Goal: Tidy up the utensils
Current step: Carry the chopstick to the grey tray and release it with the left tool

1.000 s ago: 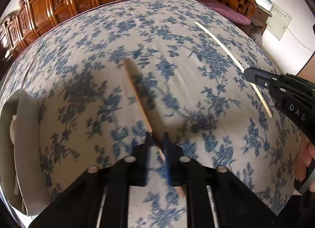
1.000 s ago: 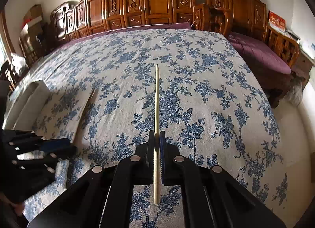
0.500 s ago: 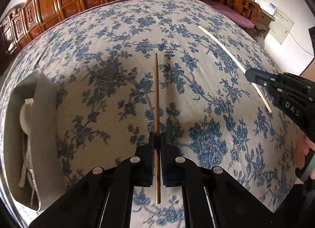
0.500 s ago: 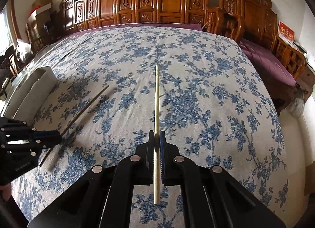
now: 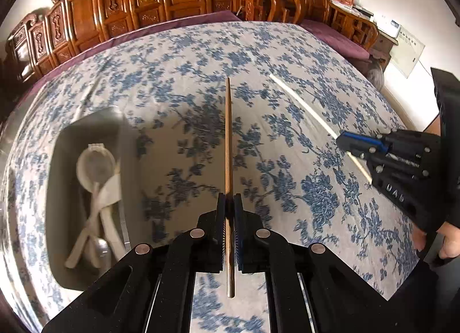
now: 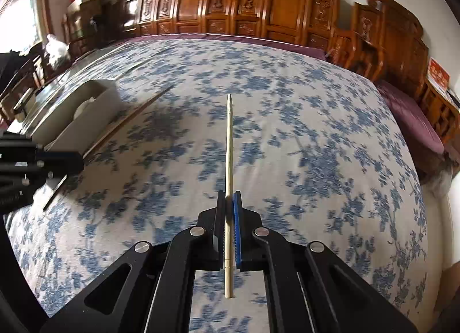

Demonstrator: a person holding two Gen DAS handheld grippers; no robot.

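A big flowery cloth (image 5: 287, 103) covers the table under me. A grey box (image 5: 57, 203) with spoons (image 5: 95, 189) sits on my left. My left gripper (image 5: 229, 203) squeezes a brown chopstick (image 5: 228, 137). My right gripper (image 6: 229, 203) squeezes a pale chopstick (image 6: 229, 146).

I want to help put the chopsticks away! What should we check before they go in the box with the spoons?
1. Left gripper shut on the brown chopstick: ok.
2. Right gripper shut on the pale chopstick: ok.
3. Both chopsticks lifted off the flowered cloth: ok.
4. Grey box in view of the left gripper, open on top: ok.
5. Room inside beside the white spoons: cannot tell, that part is blurred.
6. The two chopsticks apart, not crossing: ok.
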